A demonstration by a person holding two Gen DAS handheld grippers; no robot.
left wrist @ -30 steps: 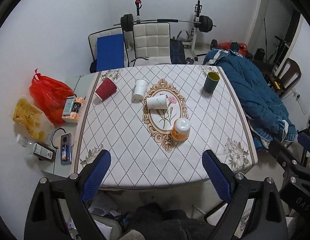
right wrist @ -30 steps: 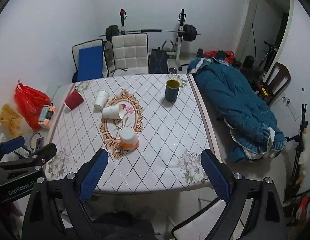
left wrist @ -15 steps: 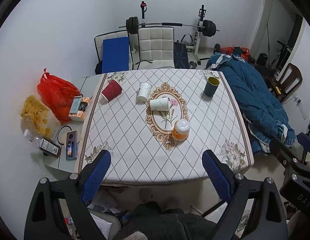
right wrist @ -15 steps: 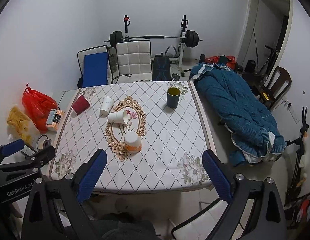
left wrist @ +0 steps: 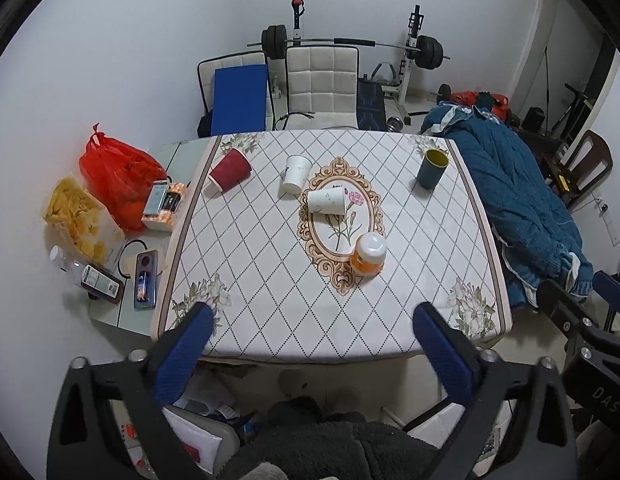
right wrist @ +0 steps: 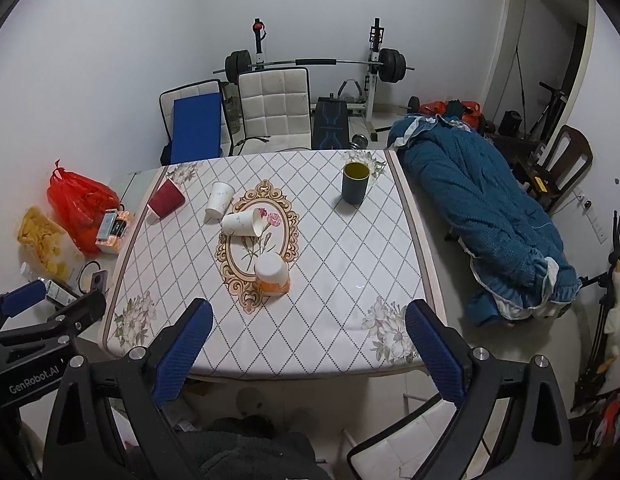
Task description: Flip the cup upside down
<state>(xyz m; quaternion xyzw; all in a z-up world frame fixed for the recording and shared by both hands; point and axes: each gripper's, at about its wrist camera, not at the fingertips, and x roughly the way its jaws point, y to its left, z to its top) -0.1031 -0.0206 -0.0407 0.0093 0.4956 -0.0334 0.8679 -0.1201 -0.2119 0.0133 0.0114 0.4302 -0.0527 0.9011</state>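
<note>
Compared with a second ago, the table (left wrist: pixel 390 332) sits slightly lower and smaller in both wrist views, with more of the back wall showing; the cups keep their places. The left gripper (left wrist: pixel 314 316) has its blue, dimpled pads set farther apart than before and its jaws are opening; the right gripper (right wrist: pixel 310 316) is also spread wide. Neither pair of tongs holds or touches anything — both hang over the near table edge.

The tabletop bears a glossy white cloth with a diamond lattice, floral corners and an ornate oval medallion (left wrist: pixel 340 220). On it: a dark teal cup (left wrist: pixel 431 169) with a yellow-green interior, upright near the far right corner; a white paper cup (left wrist: pixel 327 202) lying on its side on the medallion; a second white paper cup (left wrist: pixel 295 174) standing mouth-down just beyond it; a red paper cup (left wrist: pixel 229 170) tipped over at the far left; an orange translucent cup (left wrist: pixel 368 254) inverted at the medallion's near rim.

Left of the cloth — a crinkled red plastic bag (left wrist: pixel 117 176).
</note>
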